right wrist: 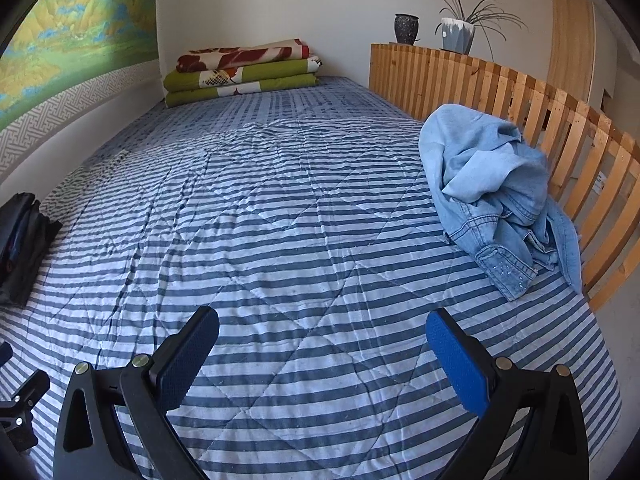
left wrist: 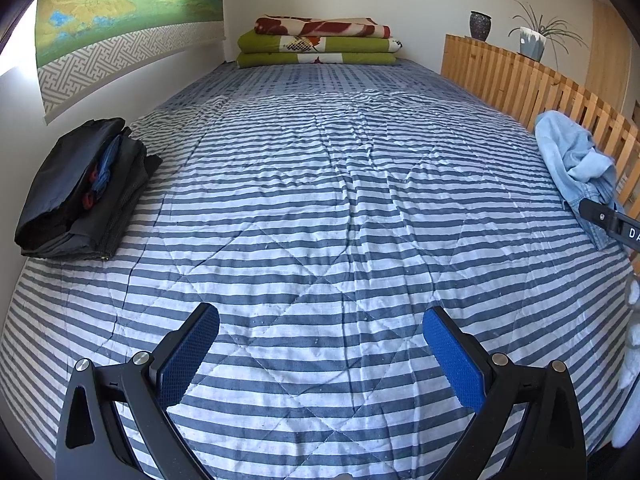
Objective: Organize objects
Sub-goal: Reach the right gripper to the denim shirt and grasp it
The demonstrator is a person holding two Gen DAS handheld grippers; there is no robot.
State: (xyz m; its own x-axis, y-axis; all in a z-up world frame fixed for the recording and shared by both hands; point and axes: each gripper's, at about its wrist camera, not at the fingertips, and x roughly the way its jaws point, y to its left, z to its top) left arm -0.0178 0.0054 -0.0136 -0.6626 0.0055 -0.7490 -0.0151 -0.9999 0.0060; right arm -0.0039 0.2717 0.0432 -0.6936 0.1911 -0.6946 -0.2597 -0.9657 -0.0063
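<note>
A crumpled light-blue denim jacket [right wrist: 500,196] lies on the bed's right side against the wooden slat rail; it also shows at the right edge of the left wrist view, denim jacket [left wrist: 572,160]. A folded black garment pile [left wrist: 80,188] with blue and red bits inside sits at the bed's left edge, seen again as the black pile [right wrist: 22,244]. My left gripper [left wrist: 320,344] hovers open over the striped quilt, nothing between its blue pads. My right gripper [right wrist: 322,344] is open too, low over the quilt, the jacket ahead and to its right.
A blue-and-white striped quilt [left wrist: 320,200] covers the bed. Folded green and red blankets [left wrist: 320,42] are stacked at the far end. A wooden slat rail [right wrist: 540,112] runs along the right, with a dark vase [right wrist: 406,28] and a potted plant [right wrist: 460,28] on top. A wall hanging [left wrist: 120,8] is on the left.
</note>
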